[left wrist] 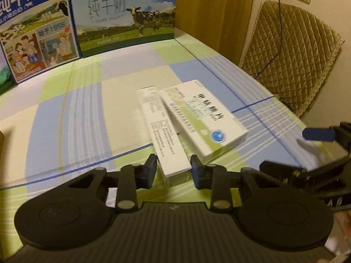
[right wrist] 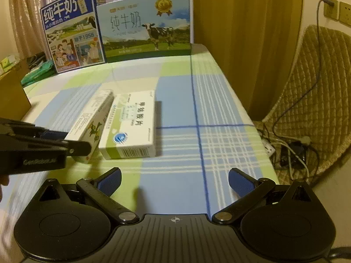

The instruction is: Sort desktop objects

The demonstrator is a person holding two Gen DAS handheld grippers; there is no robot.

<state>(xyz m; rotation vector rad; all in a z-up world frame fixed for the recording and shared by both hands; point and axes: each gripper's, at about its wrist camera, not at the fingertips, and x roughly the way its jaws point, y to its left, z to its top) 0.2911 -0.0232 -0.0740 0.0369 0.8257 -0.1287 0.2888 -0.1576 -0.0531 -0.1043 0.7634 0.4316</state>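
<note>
Two medicine boxes lie side by side and touching on the checked cloth (right wrist: 179,109) of the tabletop: a narrow box (left wrist: 163,129), and to its right a wider box (left wrist: 204,118) with a green band and a blue round logo. In the left wrist view the left gripper (left wrist: 173,168) has its jaws set narrow at either side of the narrow box's near end; the blue pads (left wrist: 151,171) stand just beside the box's sides, and whether they press it cannot be told through the blur. The narrow box's near end sits between them, still down on the cloth. From the right wrist view the left gripper (right wrist: 54,146) comes in from the left edge and covers that same end of the narrow box (right wrist: 92,122). The right gripper (right wrist: 174,182) hangs over bare cloth, jaws wide and holding nothing, near the wider box (right wrist: 131,127) but apart from it. At the far edge stand two milk cartons (right wrist: 144,26), upright and next to each other.
</note>
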